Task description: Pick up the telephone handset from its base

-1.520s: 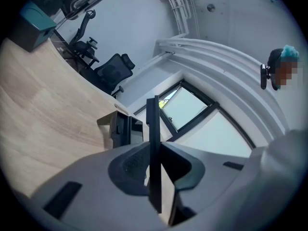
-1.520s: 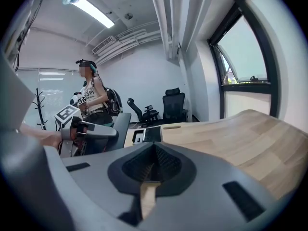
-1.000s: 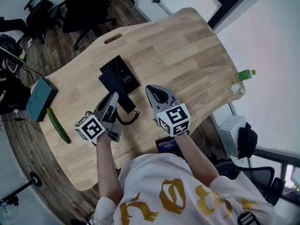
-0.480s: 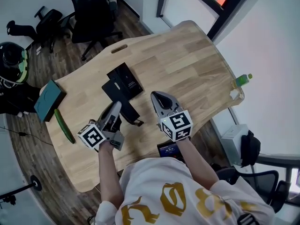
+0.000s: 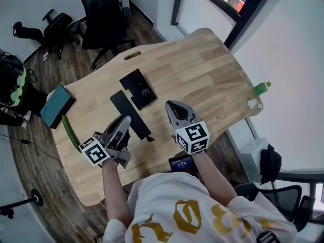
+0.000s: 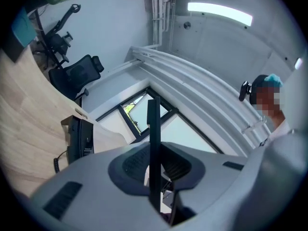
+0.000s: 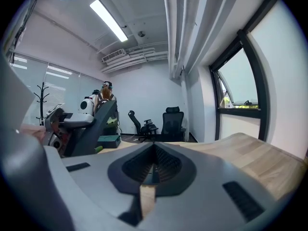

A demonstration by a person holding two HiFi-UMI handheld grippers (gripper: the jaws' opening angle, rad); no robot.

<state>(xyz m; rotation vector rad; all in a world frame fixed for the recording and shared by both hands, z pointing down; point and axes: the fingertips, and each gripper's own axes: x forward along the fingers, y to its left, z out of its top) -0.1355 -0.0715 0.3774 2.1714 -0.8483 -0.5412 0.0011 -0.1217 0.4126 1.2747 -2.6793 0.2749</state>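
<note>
The black telephone base [image 5: 137, 88] lies on the wooden table [image 5: 202, 70]. My left gripper [image 5: 124, 121] is shut on the long black handset [image 5: 129, 113], which hangs lifted clear of the base, just to its near left. In the left gripper view the handset [image 6: 153, 129] shows edge-on as a thin bar between the jaws, with the base [image 6: 79, 138] and its coiled cord [image 6: 57, 160] to the left. My right gripper [image 5: 172, 107] hovers to the right of the handset, shut and holding nothing; in its own view the right gripper [image 7: 154, 170] has its jaws together.
A teal box [image 5: 55, 105] and a green cucumber-shaped object [image 5: 71, 133] lie at the table's left edge. A green bottle [image 5: 260, 88] stands at the right edge. A small dark device [image 5: 181, 163] sits at the near edge. Office chairs [image 5: 104, 14] stand beyond the table.
My left gripper has lifted the handset off the base and drawn it toward me and to the left. The right gripper has risen a little.
</note>
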